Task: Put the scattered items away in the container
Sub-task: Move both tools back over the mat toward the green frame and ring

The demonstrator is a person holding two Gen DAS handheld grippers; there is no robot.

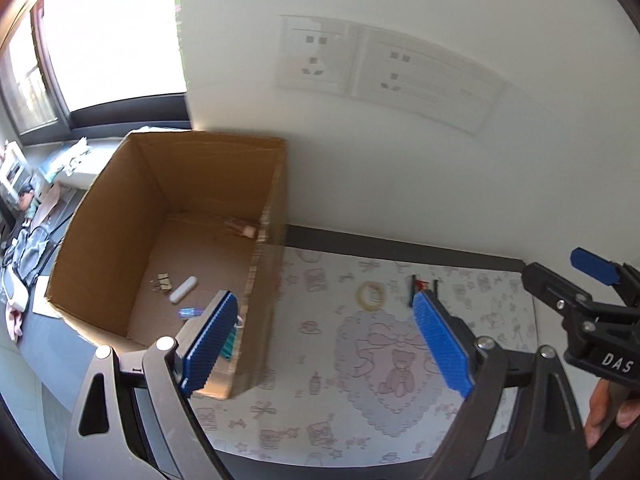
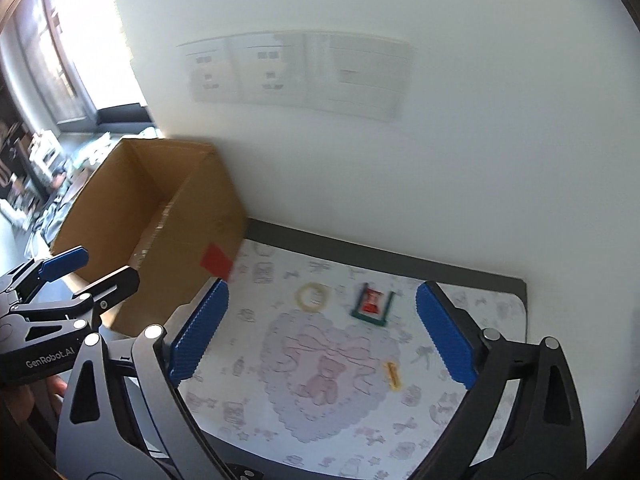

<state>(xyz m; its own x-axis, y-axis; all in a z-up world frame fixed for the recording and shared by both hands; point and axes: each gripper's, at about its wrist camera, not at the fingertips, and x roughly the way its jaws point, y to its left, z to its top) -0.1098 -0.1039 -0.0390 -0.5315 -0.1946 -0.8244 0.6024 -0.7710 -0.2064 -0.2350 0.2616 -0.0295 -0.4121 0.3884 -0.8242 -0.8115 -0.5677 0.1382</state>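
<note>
**Both tongs released above patterned mat; items remain outside box**

Nearest the lens, the left gripper shows ribbed blue pads on black arms, spread wide, nothing between them. The right gripper stands likewise released and empty.

Beneath lies a white mat printed with a pink bear and heart. On it: a small flat yellow clip at centre right, a translucent yellowish tape ring at frame centre, and beside it a green rectangular frame with a red piece inside.

Farther, upper left, the open brown corrugated cardboard box holds a white oblong capsule and metal binder clips.

Behind, a smooth white wall with socket plates.
</note>
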